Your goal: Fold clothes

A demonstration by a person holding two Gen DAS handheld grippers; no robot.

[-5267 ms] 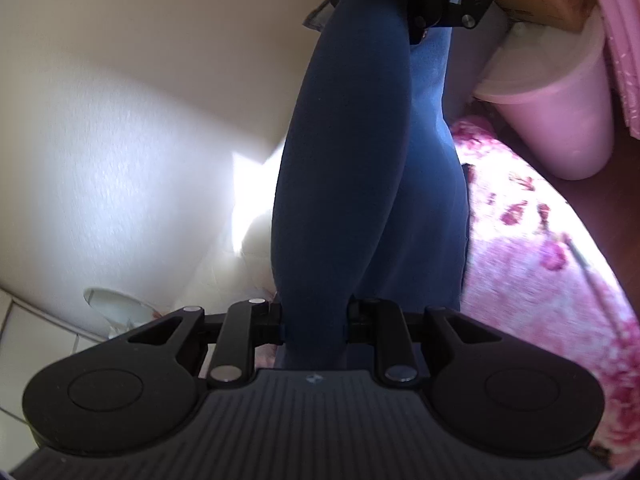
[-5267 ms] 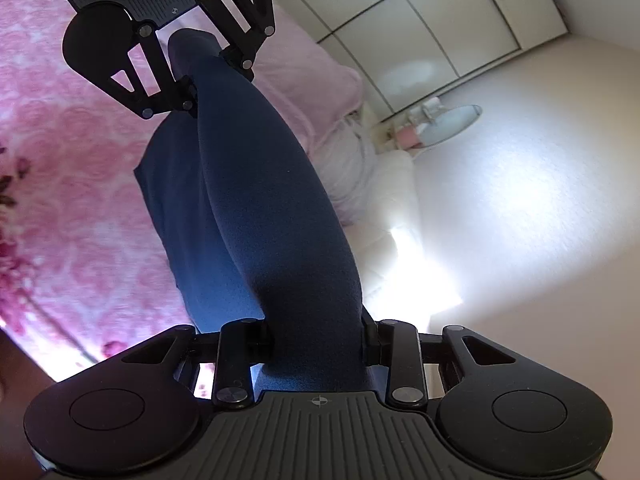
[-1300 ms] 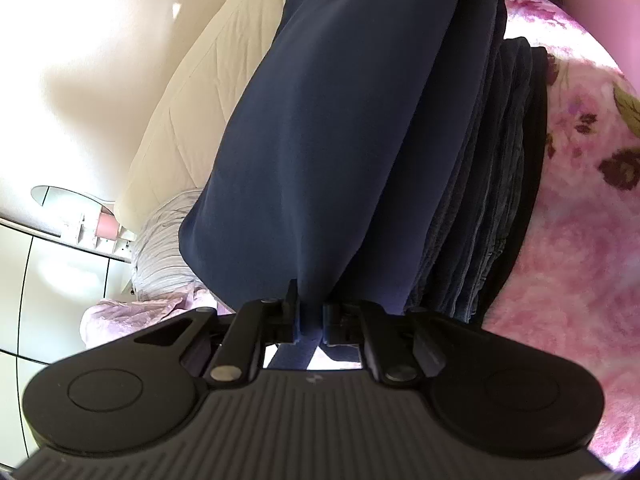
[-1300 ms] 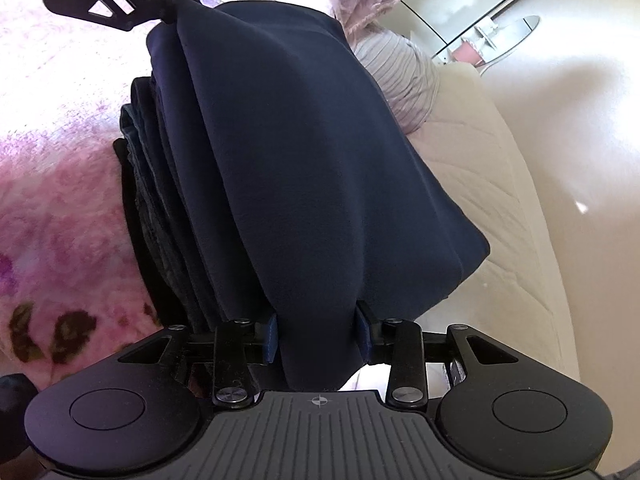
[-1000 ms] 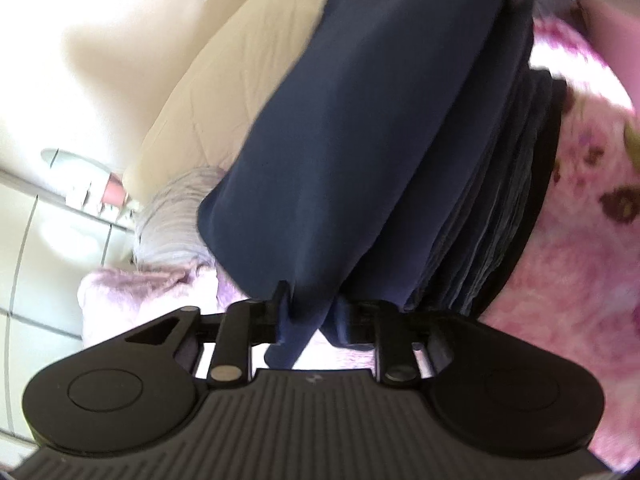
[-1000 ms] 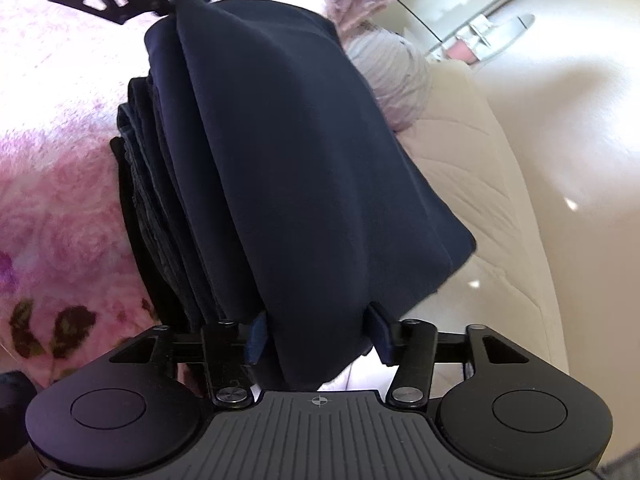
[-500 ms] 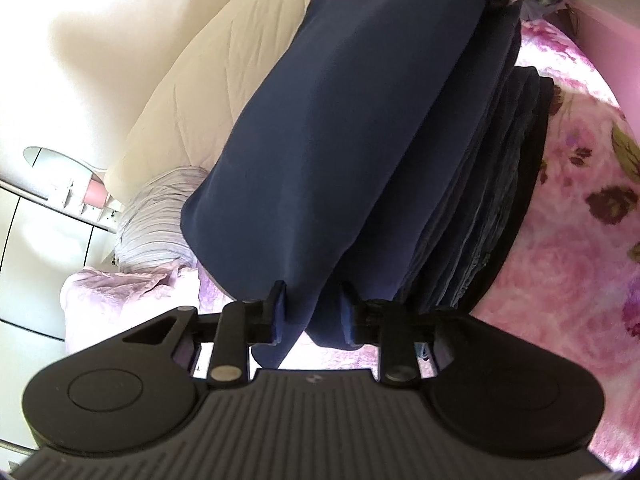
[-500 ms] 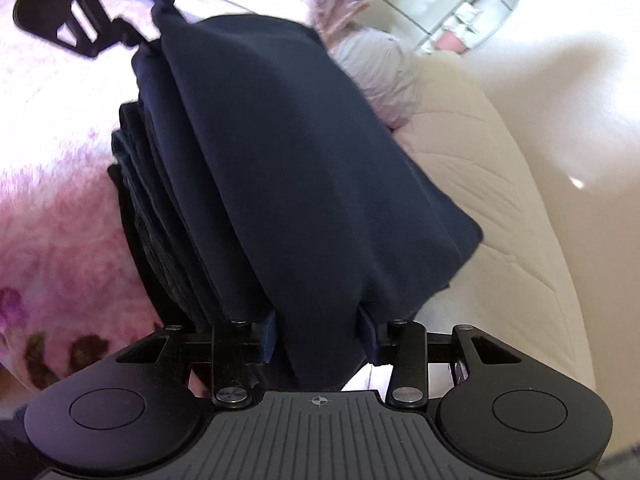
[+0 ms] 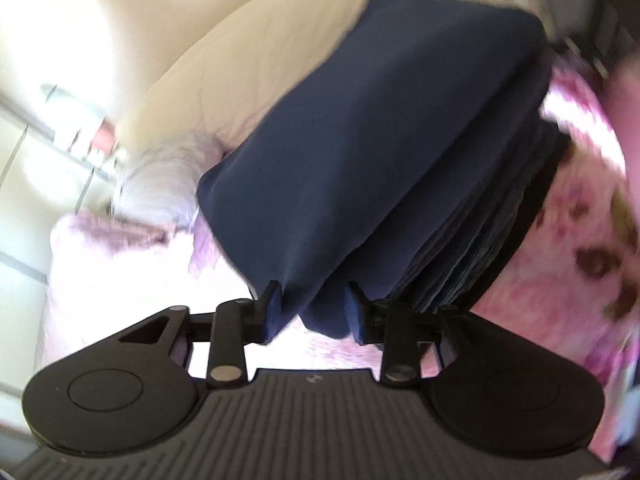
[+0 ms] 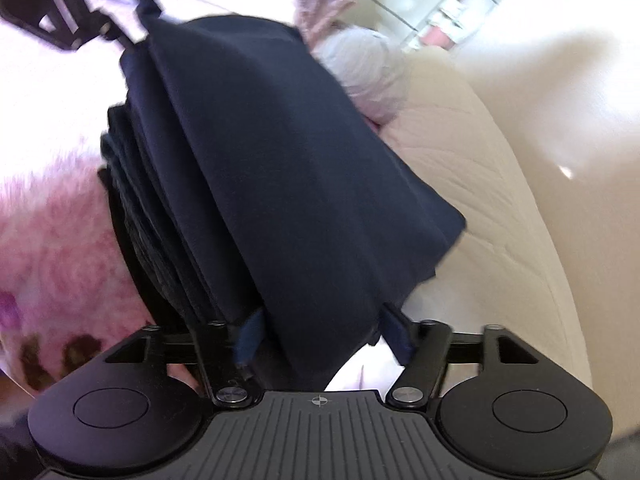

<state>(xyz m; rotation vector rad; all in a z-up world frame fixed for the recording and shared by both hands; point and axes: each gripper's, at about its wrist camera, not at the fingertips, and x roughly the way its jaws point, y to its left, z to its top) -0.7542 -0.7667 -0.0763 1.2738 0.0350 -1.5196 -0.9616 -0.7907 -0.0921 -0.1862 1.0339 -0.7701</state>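
Note:
A folded navy garment (image 9: 372, 152) lies on top of a stack of dark folded clothes (image 9: 492, 240) on the pink floral bedspread (image 9: 572, 240). My left gripper (image 9: 314, 310) has its jaws spread, with the garment's corner loose between them. In the right wrist view the same navy garment (image 10: 280, 168) lies on the stack (image 10: 152, 240). My right gripper (image 10: 320, 336) is open wide around its near edge. The left gripper (image 10: 60, 8) shows at the top left of that view, at the garment's far corner.
A cream quilted headboard (image 10: 480, 200) runs beside the stack. A grey striped pillow (image 10: 368, 64) and a pink blanket (image 9: 120, 240) lie past it. White wardrobe doors (image 9: 24, 152) stand behind. The views are blurred by motion.
Both grippers carried the navy garment down onto the stack. Over the last second their jaws opened and let go of its corners.

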